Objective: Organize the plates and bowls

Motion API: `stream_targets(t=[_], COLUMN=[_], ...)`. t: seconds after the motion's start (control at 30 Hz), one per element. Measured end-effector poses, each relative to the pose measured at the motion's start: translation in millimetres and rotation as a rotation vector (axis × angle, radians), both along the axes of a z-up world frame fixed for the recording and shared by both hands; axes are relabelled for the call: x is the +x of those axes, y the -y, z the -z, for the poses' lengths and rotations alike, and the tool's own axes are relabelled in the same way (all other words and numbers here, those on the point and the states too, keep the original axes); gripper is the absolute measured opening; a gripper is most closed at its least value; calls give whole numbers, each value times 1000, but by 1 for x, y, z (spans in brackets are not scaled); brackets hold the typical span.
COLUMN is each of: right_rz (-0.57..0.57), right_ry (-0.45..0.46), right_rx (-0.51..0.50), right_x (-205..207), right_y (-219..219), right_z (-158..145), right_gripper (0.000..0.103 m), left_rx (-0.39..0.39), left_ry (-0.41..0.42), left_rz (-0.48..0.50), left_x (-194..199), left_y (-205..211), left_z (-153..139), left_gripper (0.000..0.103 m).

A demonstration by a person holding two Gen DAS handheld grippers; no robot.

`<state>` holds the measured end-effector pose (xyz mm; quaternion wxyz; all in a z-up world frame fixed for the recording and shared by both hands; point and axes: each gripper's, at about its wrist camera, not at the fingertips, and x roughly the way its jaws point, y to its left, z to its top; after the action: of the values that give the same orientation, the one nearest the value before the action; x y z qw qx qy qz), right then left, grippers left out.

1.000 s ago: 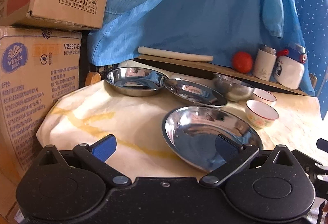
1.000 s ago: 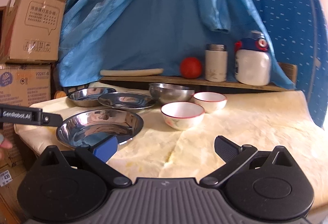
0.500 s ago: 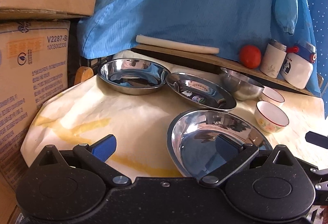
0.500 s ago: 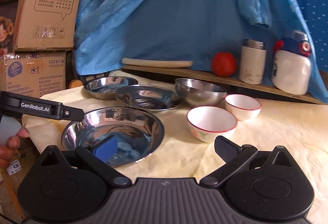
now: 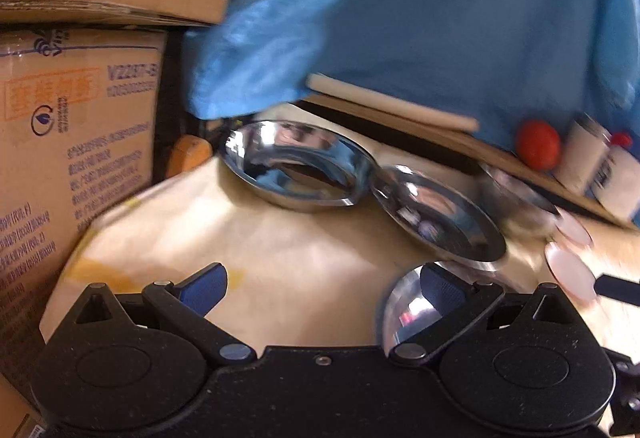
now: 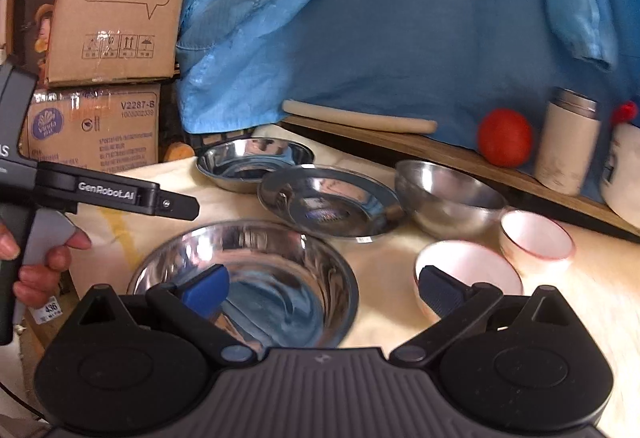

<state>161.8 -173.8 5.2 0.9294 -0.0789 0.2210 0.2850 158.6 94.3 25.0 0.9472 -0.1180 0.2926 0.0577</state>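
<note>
The left wrist view was smeared with motion blur, so the far-right bowls showed only as pale pink ovals and the jars on the shelf had no clear edges. There the nearest steel plate (image 5: 404, 312) was cut off behind the left gripper (image 5: 320, 288) body, only its left rim visible by the right finger. That gripper's jaws stood wide apart, gripping nothing.

The dishes sat on a cream cloth (image 6: 400, 262) with yellow stains — wrinkled, draped over the table. Behind hung blue fabric (image 6: 400, 29), with stacked cardboard boxes (image 6: 116, 5) at the far left.

The right wrist view was sharper: the near steel plate lay whole, with a flatter steel plate (image 6: 328, 199) and a deep steel dish (image 6: 254, 161) farther back, a steel bowl (image 6: 448, 195) to their right, and two white bowls (image 6: 468, 274) near right. The right gripper (image 6: 322, 288) was spread wide, empty, above the near plate's right rim. A hand (image 6: 38, 266) held the other tool's handle at the left edge.
</note>
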Motion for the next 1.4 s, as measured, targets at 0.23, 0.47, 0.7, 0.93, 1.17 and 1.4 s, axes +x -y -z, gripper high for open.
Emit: stream_targets(t=[0.23, 0.47, 0.7, 0.93, 1.17, 1.4], right_rz=[-88, -131, -155, -164, -186, -182], right_ry=[-40, 1, -15, -143, -177, -201], right_rx=[-12, -91, -123, -53, -59, -103], right_x=[54, 99, 136, 182, 201, 209], right_y=[-34, -65, -88, -101, -123, -144], right_z=[-20, -21, -19, -18, -15, -3], right_gripper=[103, 103, 103, 102, 91, 70], left_rx=[-85, -121, -145, -176, -200, -238], left_ry=[-41, -63, -67, -42, -14, 11], left_rz=[-134, -236, -313, -325, -351, -359], left_x=[38, 62, 84, 94, 99, 96], left_y=[-19, -26, -34, -39, -44, -49], left_z=[5, 10, 12, 13, 17, 19], left_gripper=[102, 102, 102, 102, 95, 84])
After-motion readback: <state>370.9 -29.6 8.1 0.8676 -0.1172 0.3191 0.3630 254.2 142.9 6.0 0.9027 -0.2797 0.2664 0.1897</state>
